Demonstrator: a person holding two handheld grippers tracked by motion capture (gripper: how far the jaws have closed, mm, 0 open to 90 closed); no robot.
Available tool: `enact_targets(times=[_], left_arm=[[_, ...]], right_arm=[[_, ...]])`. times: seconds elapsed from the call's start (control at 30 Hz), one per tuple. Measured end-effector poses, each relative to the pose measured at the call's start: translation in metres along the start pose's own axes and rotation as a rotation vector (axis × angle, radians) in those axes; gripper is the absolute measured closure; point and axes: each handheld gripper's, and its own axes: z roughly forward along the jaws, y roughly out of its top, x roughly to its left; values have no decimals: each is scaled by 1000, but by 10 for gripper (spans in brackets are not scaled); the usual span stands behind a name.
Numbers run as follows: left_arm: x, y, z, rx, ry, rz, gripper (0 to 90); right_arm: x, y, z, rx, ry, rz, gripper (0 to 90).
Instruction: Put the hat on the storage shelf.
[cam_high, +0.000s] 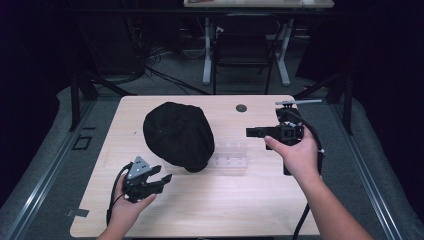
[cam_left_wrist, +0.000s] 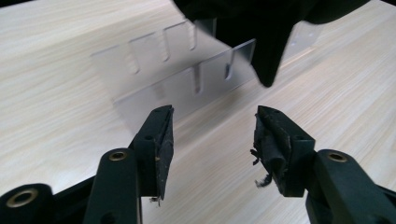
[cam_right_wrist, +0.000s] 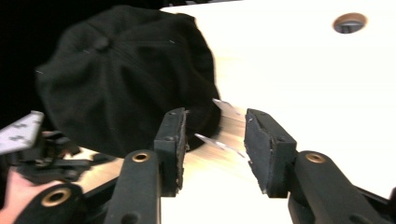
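Jaws parted, black cap (cam_high: 178, 135) brim toward clear rack (cam_high: 231, 154)

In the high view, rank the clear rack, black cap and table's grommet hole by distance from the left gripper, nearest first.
From the left gripper:
1. Black cap, just ahead, up-right of it.
2. Clear rack, to its right, beside the cap.
3. Grommet hole, near the table's far edge.

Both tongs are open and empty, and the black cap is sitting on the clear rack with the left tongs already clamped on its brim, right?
Not quite. The left tongs grip nothing: the left gripper view shows them open, short of the black cap and clear rack. The rest stands.
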Motion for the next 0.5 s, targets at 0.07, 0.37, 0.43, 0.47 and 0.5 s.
enact_targets(times=[0.07,0.37,0.43,0.47,0.5], left_arm=[[5,-5,-3,-5,14,-20,463],[19,-21,-3,-15,27,-83,422],[20,-23,-2,-10,26,-78,414],[20,-24,-1,-15,23,-76,412],[20,-24,-1,-15,22,-76,405]], right_arm=[[-3,-6,0,-6,-28,-4,565],[-14,-31,6,-25,-211,-119,478],[-18,-39,8,-6,-234,-118,473],[-19,-42,9,-17,-244,-127,467],[-23,-48,11,-22,-250,-132,466]])
